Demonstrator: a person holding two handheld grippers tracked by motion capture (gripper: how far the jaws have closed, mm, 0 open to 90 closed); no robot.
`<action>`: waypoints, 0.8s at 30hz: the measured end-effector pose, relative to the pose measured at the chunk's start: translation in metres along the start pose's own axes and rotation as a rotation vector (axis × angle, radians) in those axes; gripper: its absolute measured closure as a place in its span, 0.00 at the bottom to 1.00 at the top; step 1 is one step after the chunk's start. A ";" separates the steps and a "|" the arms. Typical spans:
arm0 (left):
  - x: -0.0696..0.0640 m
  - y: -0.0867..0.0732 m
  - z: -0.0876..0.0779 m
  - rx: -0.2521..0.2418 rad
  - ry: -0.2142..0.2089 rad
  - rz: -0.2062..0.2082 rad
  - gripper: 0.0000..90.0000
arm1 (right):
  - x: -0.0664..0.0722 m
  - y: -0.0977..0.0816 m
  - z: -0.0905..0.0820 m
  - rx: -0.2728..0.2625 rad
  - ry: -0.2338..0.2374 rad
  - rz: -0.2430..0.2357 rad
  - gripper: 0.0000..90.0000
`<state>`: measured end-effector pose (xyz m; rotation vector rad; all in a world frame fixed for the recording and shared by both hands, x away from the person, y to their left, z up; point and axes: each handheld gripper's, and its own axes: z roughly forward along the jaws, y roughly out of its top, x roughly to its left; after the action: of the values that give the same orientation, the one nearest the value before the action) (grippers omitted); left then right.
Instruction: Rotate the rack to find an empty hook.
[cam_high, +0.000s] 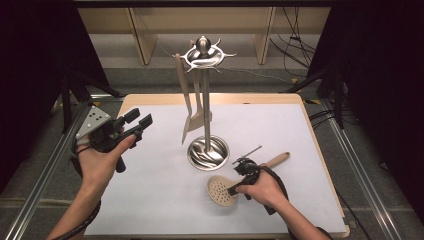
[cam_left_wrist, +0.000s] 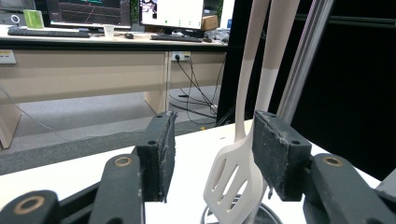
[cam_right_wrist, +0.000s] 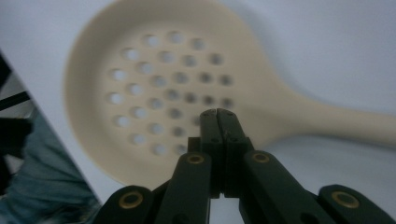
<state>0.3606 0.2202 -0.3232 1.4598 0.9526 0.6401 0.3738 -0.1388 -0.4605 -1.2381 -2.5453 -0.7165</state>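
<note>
The likeliest trouble, as I judge it, lies with the right gripper (cam_high: 234, 189): its fingers (cam_right_wrist: 217, 122) are pressed together with nothing between them, right over the bowl of the perforated spoon (cam_high: 222, 191), which lies flat on the white surface (cam_high: 150, 200) just in front of the stand's round base (cam_high: 208, 152), its wooden handle running off to the right. A flat spoon gives little to bite on; if the closed tips push down on the bowl, the spoon may skid across the smooth surface or tip its handle up rather than come free, and a slide toward the stand (cam_high: 205, 100) could knock the base and set the hanging slotted turner (cam_high: 188, 117) swinging. The fingers would need to part and take the spoon by an edge or by its handle. The left gripper (cam_high: 137, 123) hovers at the left, well apart from the spoon, its fingers (cam_left_wrist: 161, 154) wide apart and holding nothing, aimed toward the stand.
</note>
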 end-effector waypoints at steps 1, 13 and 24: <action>0.000 0.000 0.000 0.001 0.001 0.000 0.54 | 0.005 0.002 0.003 0.017 -0.071 -0.026 1.00; -0.002 0.000 0.001 0.004 -0.005 0.004 0.54 | -0.015 -0.012 -0.017 0.028 -0.147 0.102 1.00; -0.001 -0.003 0.003 0.021 -0.005 0.000 0.54 | -0.008 -0.005 -0.003 0.052 -0.130 0.073 1.00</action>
<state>0.3623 0.2179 -0.3268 1.4796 0.9575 0.6279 0.3748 -0.1489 -0.4629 -1.3948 -2.5873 -0.5687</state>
